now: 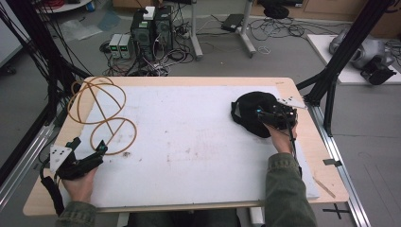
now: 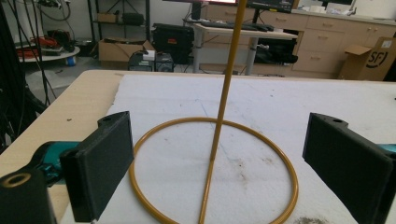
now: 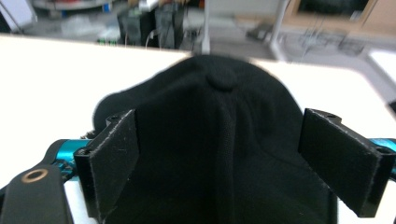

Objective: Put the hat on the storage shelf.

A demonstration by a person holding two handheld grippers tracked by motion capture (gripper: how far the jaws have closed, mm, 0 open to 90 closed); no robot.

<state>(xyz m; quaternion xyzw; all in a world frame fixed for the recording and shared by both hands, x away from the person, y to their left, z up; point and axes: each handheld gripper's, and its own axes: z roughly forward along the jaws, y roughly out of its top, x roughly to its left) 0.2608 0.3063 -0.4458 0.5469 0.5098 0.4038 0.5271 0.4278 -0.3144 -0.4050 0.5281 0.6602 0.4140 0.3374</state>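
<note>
Reaching over the black fabric baseball cap point(image 1: 255, 113) at the table's far right, the right gripper point(image 1: 279, 116) has its jaws spread wide on either side of the crown, nothing pinched yet. In the right gripper view the cap point(image 3: 219, 140) sits between both pads with its top button point(image 3: 223, 80) dead ahead. Soft cloth: closing here may only bunch a fold of the crown, so the cap could sag, slip out on lifting, or drag across the white paper sheet point(image 1: 189, 142) covering the tan wooden tabletop point(image 1: 42, 189).

Left gripper point(image 1: 87, 149) sits at the near left edge, jaws also wide and empty, aimed at the yellow-orange wire stand of joined hoops point(image 1: 101, 118). In the left gripper view the flat base ring point(image 2: 215, 168) lies on the sheet between the jaws, with the upright rod point(image 2: 224, 102) rising from its middle.

Risks, judged:
- thin round wire gives little grip; pads could skate off the ring or rod
- stand looks light and top-heavy; a nudge from either jaw may tip or spin it
- it is near the table's left edge, so a shove could send it off
- cap and stand are well apart, so carrying the cap across with a weak pinch means a long haul to drop it
</note>
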